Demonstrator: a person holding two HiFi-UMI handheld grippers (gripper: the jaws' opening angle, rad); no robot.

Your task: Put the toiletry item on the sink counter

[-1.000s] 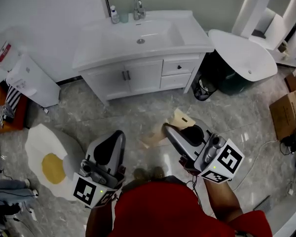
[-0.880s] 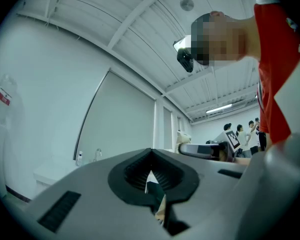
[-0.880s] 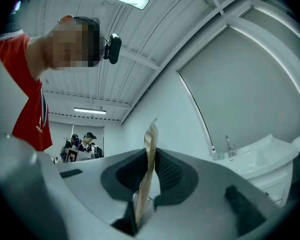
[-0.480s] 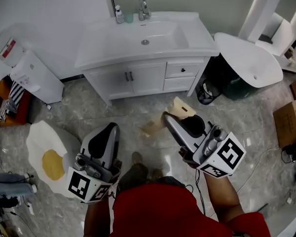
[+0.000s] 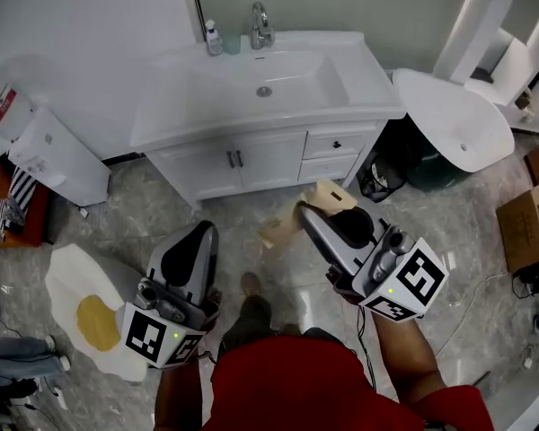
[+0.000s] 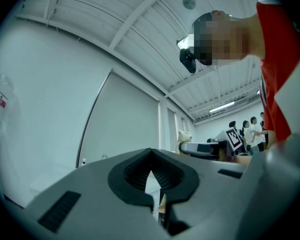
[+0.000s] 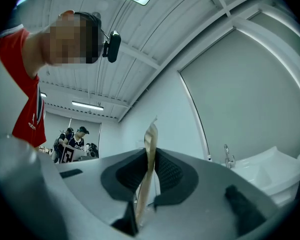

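Observation:
A flat tan packet [image 5: 327, 195] stands on edge between the pads of my right gripper [image 5: 305, 215], which is shut on it. In the right gripper view the packet [image 7: 151, 134] sticks up past the right gripper [image 7: 149, 157], with the faucet [image 7: 229, 159] and the white sink counter [image 7: 270, 166] ahead at the right. My left gripper [image 5: 202, 233] hangs level beside it over the floor, shut with nothing in it. Its tips meet in the left gripper view [image 6: 150, 154]. The white sink counter [image 5: 184, 92] lies ahead, above both grippers in the head view.
A faucet [image 5: 261, 27], a small bottle [image 5: 214, 36] and a cup [image 5: 233, 43] stand at the counter's back edge. A white oval basin [image 5: 454, 115], a black bin [image 5: 377, 176] and a cardboard box [image 5: 525, 218] are at the right. An egg-shaped rug [image 5: 90, 317] and a white unit [image 5: 58, 155] lie at the left.
The person has stepped across the floor: the rug and the white unit have slid left and down in view. Both grippers kept their pose, the right one still gripping the packet.

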